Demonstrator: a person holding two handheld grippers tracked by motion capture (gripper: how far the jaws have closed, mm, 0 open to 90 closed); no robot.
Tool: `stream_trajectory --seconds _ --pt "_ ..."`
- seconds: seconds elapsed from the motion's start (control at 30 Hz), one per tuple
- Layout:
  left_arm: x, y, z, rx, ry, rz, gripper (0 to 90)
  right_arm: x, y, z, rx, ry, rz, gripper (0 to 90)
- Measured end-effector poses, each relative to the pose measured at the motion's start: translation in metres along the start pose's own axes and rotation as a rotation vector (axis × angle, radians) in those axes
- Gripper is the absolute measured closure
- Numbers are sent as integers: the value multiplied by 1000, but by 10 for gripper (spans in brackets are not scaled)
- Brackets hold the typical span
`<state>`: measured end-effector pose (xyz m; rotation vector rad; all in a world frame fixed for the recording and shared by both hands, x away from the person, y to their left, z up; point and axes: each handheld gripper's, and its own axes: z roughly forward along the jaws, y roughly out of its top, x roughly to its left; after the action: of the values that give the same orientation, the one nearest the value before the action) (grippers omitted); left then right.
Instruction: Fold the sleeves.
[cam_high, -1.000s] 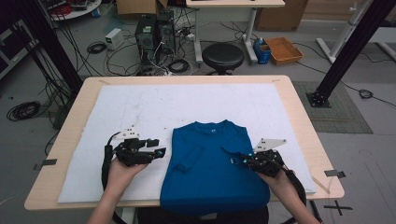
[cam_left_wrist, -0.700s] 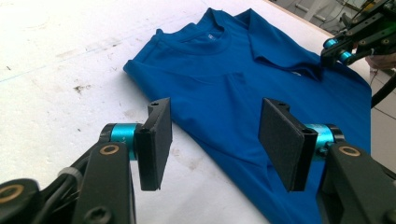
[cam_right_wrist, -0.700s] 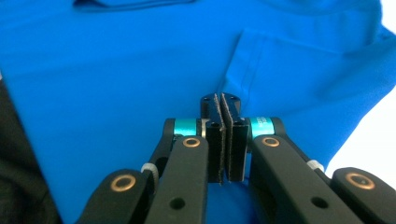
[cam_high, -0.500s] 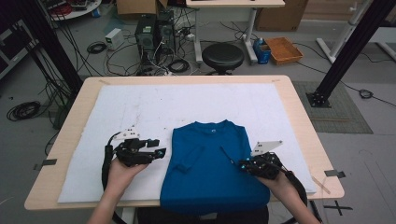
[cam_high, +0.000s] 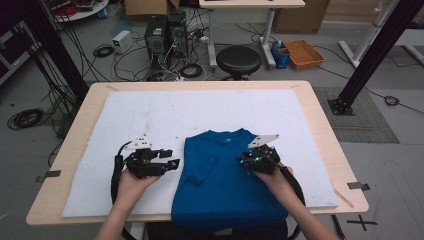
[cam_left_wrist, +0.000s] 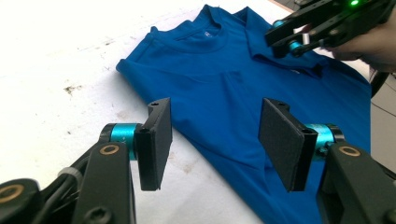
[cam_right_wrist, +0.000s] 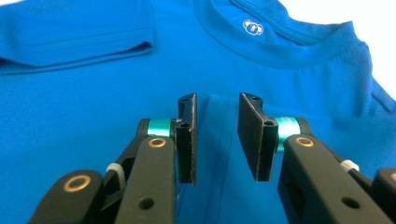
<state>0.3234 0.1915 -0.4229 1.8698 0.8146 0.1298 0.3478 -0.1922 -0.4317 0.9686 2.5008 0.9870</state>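
A blue T-shirt (cam_high: 220, 190) lies collar-away on the white mat (cam_high: 200, 112), its sides folded inward. My left gripper (cam_high: 172, 160) rests on the mat just left of the shirt, open, with nothing between its pads (cam_left_wrist: 156, 140). In the left gripper view the shirt (cam_left_wrist: 224, 70) spreads out ahead of it, with the right gripper (cam_left_wrist: 287, 42) over its far side. My right gripper (cam_high: 243, 162) hovers low over the shirt's right half. Its jaws have just been opening, and the gap between them (cam_right_wrist: 217, 135) shows only a crease of the shirt (cam_right_wrist: 93, 93) below.
The mat covers most of a wooden table (cam_high: 327, 145). Beyond the far edge stand a black stool (cam_high: 240, 60), computer towers (cam_high: 165, 32) with cables on the floor, and an orange box (cam_high: 302, 52). A black frame post (cam_high: 370, 50) rises at the right.
The right gripper has moved left over the shirt and its jaws have parted. The left gripper and the shirt have stayed put.
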Motion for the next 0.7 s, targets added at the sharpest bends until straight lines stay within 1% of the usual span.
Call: stream_trajectory --seconds 0.03,0.07,0.1,0.13,0.2,0.23,0.27,0.37,0.43,0.5,0.53,0.57,0.63,0.67,0.7 --pt "0 0 0 2 0 1 446 0 1 4 8 -6 -2 690" --pt "0 0 0 2 0 1 446 0 1 4 8 -6 -2 690" --pt "1 0 1 5 0 2 446 0 3 11 30 -15 -14 735" --pt "0 0 1 7 -3 2 446 0 3 13 32 -18 -19 770" --pt "0 0 2 7 -3 3 446 1 4 14 28 -10 -31 864" --pt "0 0 2 7 -3 3 446 1 4 14 28 -10 -31 864" --pt "-1 0 2 7 -3 2 446 2 5 14 23 -1 -48 872" --pt "0 0 3 9 -1 2 446 6 5 11 6 29 -69 872" --pt "-1 0 2 7 -2 2 446 6 5 8 -23 52 -83 851" --pt "-1 0 2 5 -2 4 446 3 4 0 -60 69 -75 790" --pt "-1 0 2 2 -1 1 446 -1 3 -6 -91 80 -69 768" --pt "-1 0 2 0 -1 0 446 -5 3 -12 -120 80 -56 730" --pt "0 0 1 3 -2 3 446 -18 0 -28 -188 73 -9 695" --pt "0 0 1 2 -3 2 446 -26 -2 -36 -225 61 21 679" --pt "1 0 2 1 -3 2 445 -33 -4 -44 -250 42 51 674"
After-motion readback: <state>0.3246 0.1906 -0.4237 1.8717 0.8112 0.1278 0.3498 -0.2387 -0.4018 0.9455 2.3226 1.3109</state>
